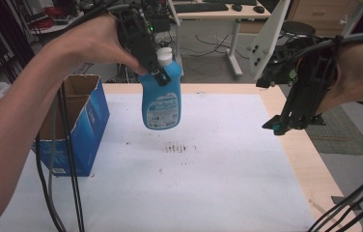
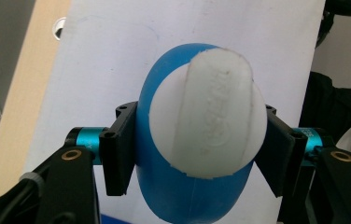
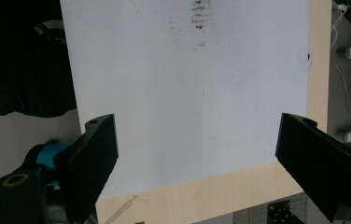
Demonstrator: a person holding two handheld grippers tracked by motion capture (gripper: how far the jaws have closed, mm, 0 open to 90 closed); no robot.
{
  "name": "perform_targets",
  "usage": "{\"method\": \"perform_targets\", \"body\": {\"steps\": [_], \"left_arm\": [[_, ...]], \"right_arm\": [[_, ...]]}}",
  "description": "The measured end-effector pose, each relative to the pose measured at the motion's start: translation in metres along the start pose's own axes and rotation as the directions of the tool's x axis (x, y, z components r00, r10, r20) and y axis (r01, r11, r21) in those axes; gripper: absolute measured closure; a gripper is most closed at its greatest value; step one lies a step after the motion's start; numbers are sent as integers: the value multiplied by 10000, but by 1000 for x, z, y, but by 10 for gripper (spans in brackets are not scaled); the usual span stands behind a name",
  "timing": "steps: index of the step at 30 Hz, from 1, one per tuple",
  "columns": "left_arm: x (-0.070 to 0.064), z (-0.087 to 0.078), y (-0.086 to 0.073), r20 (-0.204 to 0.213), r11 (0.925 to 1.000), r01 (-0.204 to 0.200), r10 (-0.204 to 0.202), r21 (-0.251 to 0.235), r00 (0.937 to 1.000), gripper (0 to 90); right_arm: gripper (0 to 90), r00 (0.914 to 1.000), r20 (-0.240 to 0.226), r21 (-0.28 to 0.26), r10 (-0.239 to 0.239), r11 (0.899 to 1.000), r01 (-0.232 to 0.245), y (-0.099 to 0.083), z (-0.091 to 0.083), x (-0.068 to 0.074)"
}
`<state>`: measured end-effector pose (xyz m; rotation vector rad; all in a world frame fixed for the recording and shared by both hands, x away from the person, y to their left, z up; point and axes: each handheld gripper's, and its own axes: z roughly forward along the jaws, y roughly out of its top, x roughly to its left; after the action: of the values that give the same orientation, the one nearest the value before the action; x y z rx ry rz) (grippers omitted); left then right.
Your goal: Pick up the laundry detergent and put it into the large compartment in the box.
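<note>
**benchtop_bo:** Fingers of the left gripper are clamped on the blue bottle, just below its white cap, one black pad on each side of the shoulder. The bottle is held upright and well clear of the white mat, over the far middle of the table. So the pick-up can be counted as done.

**gluegun_gil:** Agreed, the squeeze is seen clearly in the left gripper view, with the cap sitting between both pads. What's left is the put-down, and nothing has been set anywhere yet. The open cardboard box at the left is the nearest container, so it's probably where the bottle is headed, though that's only a guess.

**benchtop_bo:** And the right gripper?

**gluegun_gil:** It's held spread wide with nothing between the jaws, hanging above the right edge of the mat, well apart from the bottle. No part in the job is being played by it at this point.

**benchtop_bo:** Roughly halfway, then: lifted, not placed.
</note>
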<state>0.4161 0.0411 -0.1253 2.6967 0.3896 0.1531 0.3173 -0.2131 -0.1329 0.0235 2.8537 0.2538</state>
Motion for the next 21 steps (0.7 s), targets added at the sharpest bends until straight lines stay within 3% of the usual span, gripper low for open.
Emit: {"method": "perform_targets", "body": {"steps": [12, 21], "left_arm": [[11, -53, -4, -343, 9980, 407, -424, -488, 9985, 377], [22, -74, -28, -634, 9922, 1038, -1082, -686, 9921, 377]], "right_arm": [[123, 10000, 61, -32, 47, 10000, -47, -4, -1, -2], [123, 10000, 74, 60, 8, 10000, -9, -3, 4, -4]]}}
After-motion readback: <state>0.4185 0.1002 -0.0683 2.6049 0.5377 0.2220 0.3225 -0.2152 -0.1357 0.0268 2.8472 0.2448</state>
